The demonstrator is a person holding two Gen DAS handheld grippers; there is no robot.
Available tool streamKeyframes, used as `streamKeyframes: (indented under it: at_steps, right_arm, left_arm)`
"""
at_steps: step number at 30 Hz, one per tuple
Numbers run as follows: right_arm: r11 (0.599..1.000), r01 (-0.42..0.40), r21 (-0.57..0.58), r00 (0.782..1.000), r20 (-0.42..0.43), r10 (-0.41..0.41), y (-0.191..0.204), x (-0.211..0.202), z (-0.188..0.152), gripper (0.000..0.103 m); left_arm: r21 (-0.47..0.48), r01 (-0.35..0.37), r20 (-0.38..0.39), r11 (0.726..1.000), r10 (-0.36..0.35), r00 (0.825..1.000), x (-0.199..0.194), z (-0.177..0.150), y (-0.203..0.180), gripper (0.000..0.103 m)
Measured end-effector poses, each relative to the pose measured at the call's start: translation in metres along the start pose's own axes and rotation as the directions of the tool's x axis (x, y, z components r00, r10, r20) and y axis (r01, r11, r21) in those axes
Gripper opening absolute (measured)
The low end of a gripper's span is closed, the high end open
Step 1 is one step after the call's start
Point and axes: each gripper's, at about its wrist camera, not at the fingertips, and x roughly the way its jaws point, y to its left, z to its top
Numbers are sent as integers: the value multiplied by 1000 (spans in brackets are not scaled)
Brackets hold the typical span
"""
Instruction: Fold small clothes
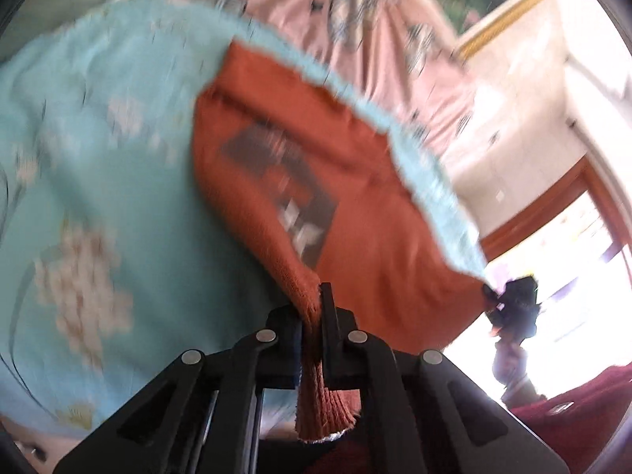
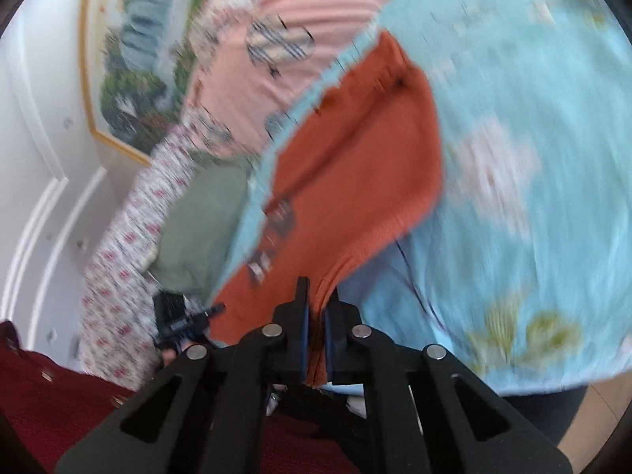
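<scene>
An orange-red knit garment (image 1: 355, 205) with a dark printed patch lies stretched over a light blue floral bedspread (image 1: 98, 158). My left gripper (image 1: 314, 308) is shut on one bunched corner of it. The right gripper (image 1: 513, 304) shows at the far corner in the left wrist view. In the right wrist view my right gripper (image 2: 318, 308) is shut on the other corner of the garment (image 2: 355, 158), and the left gripper (image 2: 181, 320) shows at the left. The cloth hangs taut between the two. Both views are blurred by motion.
A pink patterned sheet (image 1: 355, 19) lies beyond the bedspread (image 2: 533, 158). A green pillow (image 2: 201, 221) and a floral cloth (image 2: 130, 245) lie at the bed's side. A gold-framed picture (image 2: 126, 59) hangs on the wall. My dark red sleeve (image 2: 59, 395) is near.
</scene>
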Motion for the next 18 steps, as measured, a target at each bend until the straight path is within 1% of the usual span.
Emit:
streamKeyframes:
  at_steps: [3,5,6,11,12,14,15,18]
  right_arm:
    - [999,0,-45,999,32,2,17,7,28,7]
    - [998,9,-62,999,53,-6,23,17,49,7]
    - [998,14,-67,998,60,-10,24,21,58,7]
    - [992,80,-98,991,114,-69,21,54,124,7]
    - [990,96,-100,989,124,-84,18,66,143,7]
    - [989,117,-91,986,133,-104,9,81,168,7]
    - [988,132,-84,983,139,-120,4,93,186,7]
    - [982,172,-74,977,141,-160,-10,119,222,7]
  left_arm:
    - [10,18,68,1000,-19,998,-2,25,-12,4]
    - [28,15,92,999,-17,996,3,41,-18,4]
    - [37,7,105,999,-11,994,9,55,-21,4]
    - [68,-75,161,995,64,985,39,116,-28,4]
    - [69,-91,178,993,77,981,47,135,-28,4]
    - [61,-113,196,992,99,976,59,161,-25,4]
    - [53,-127,203,990,114,972,68,176,-22,4]
    - [22,-162,213,986,154,965,95,220,-7,4]
